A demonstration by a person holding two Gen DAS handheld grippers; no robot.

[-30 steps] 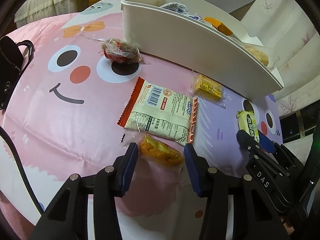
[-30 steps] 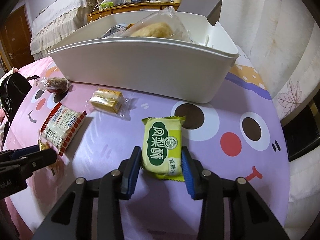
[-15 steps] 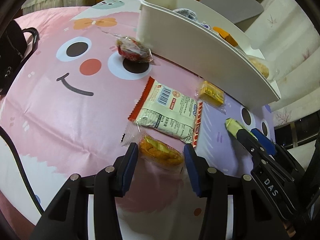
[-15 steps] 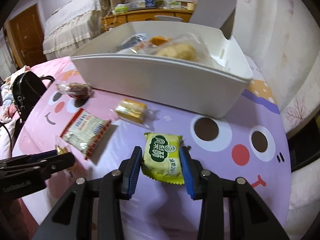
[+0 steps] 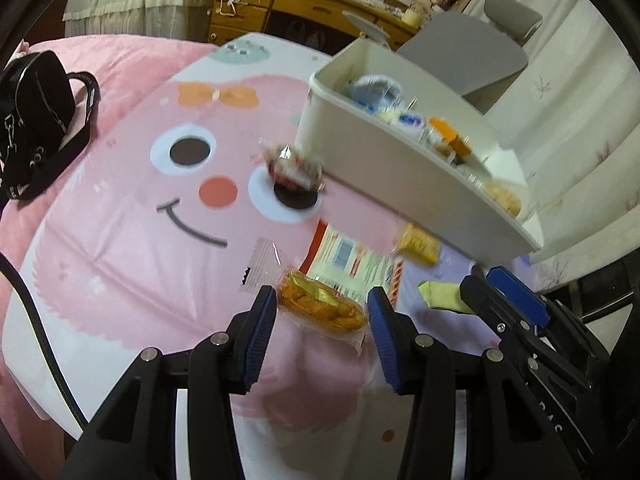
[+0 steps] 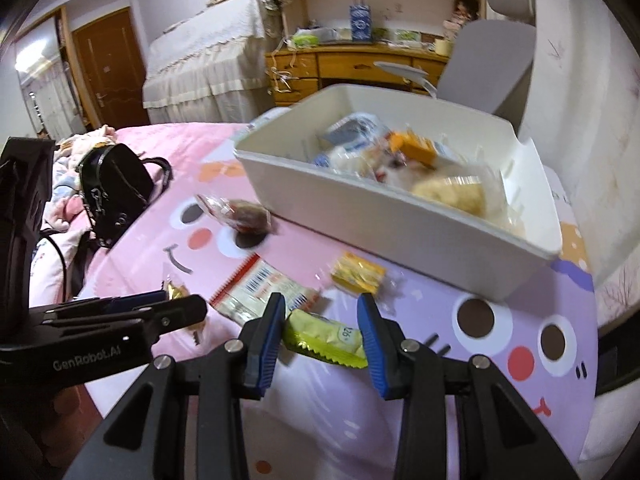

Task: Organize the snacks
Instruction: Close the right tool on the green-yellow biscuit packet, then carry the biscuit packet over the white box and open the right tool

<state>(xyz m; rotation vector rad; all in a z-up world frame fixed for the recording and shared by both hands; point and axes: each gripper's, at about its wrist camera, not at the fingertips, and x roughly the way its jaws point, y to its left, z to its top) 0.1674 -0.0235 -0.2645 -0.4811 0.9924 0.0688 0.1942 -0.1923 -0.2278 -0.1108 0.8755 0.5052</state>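
Observation:
My left gripper [image 5: 322,312] is shut on a clear-wrapped orange snack [image 5: 322,306] and holds it above the table. My right gripper [image 6: 322,332] is shut on a green-and-yellow pastry packet [image 6: 326,336], also lifted; that packet shows in the left wrist view [image 5: 442,296]. The white bin [image 6: 384,216] with several snacks inside stands ahead; it also shows in the left wrist view [image 5: 400,176]. On the table lie a red-edged cracker packet [image 6: 264,284], a small yellow snack [image 6: 358,274] and a dark red wrapped snack [image 6: 242,216].
The table has a pink and purple cartoon cloth [image 5: 132,248]. A black bag [image 5: 32,120] lies on the bed at left. A grey chair [image 6: 488,64] stands behind the bin, with a wooden desk [image 6: 352,68] further back.
Both grippers have lifted their snacks off the table and risen, so the bin's inside has come into view. The left one now holds the orange snack in the air.

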